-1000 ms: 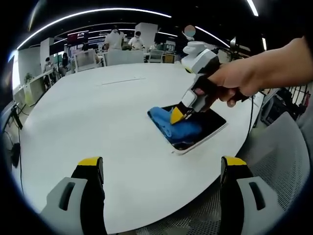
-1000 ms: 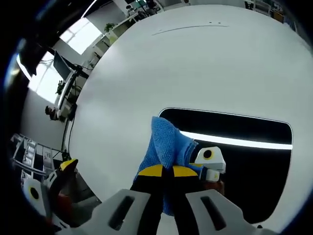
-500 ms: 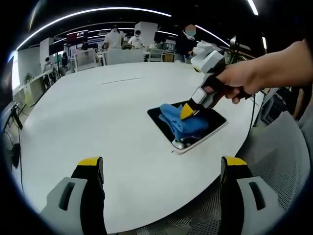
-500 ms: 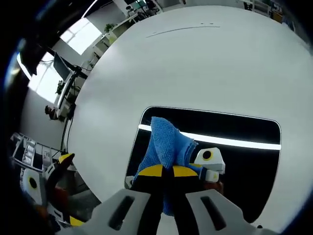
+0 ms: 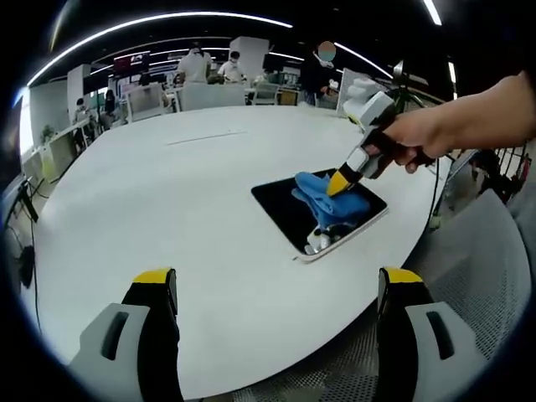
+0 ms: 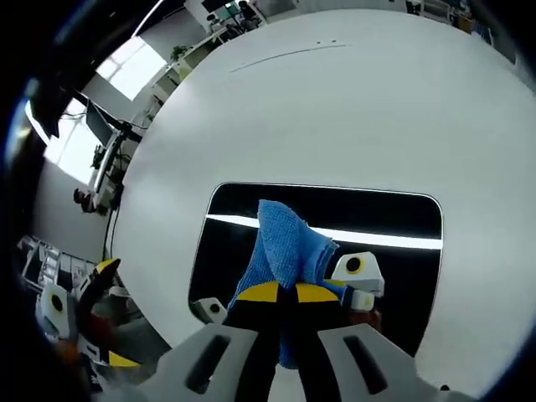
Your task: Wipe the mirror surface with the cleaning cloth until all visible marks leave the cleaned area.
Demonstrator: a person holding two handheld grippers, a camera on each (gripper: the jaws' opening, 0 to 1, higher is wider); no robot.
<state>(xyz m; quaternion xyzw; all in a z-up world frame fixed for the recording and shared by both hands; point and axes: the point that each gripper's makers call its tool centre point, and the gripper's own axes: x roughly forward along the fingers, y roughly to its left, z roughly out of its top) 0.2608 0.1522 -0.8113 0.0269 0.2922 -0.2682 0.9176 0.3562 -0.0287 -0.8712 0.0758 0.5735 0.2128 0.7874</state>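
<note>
A dark rectangular mirror (image 5: pixel 289 209) (image 6: pixel 335 209) lies flat near the right edge of a round white table (image 5: pixel 167 193). A blue cleaning cloth (image 5: pixel 331 197) (image 6: pixel 289 243) rests bunched on its glass. My right gripper (image 6: pixel 287 293) (image 5: pixel 342 180), held by a person's hand (image 5: pixel 410 138), is shut on the cloth and presses it onto the mirror's right half. My left gripper (image 5: pixel 276 289) hangs open over the table's near edge, well short of the mirror, with nothing between its yellow-tipped fingers.
The white table (image 6: pixel 352 109) stretches wide around the mirror. A grey mesh chair (image 5: pixel 469 285) stands at the right. People sit at desks (image 5: pixel 209 79) in the far background. The left gripper (image 6: pixel 84 301) appears at the lower left of the right gripper view.
The right gripper has dragged the blue cloth across the mirror from its left end toward its right end. The dark glass at the left is now uncovered. The left gripper has stayed still.
</note>
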